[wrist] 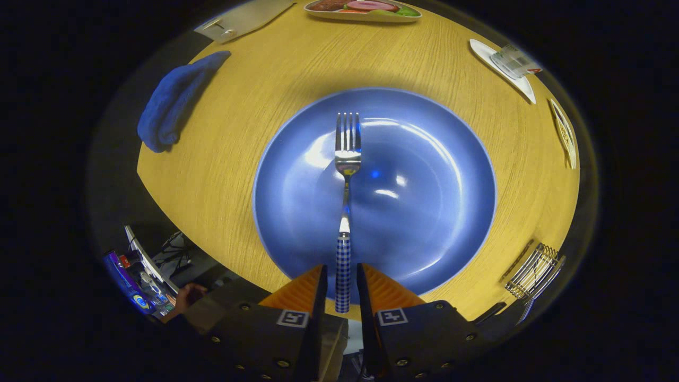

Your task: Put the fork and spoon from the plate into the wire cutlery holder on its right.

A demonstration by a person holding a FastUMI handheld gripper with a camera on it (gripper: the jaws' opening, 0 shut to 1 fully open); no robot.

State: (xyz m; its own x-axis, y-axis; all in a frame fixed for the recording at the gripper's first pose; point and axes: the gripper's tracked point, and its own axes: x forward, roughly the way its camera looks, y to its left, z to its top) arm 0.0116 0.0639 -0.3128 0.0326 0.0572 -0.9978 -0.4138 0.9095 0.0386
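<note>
Fork [346,175] handle between nearly closed jaws, contact unclear, over blue plate [435,159]

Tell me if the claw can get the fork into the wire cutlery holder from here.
Probably yes. The claw has the fork by its checked handle, above the blue plate, and nothing stands between it and the wire cutlery holder to its right. Whether the fingers grip firmly is unclear.

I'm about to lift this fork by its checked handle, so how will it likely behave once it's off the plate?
The fork looks like rigid metal, so it should not flex. Its handle sits between the gripper's fingers with small gaps on both sides, and the long head may droop tines-first. On the glossy blue plate it would probably slide if nudged.
</note>
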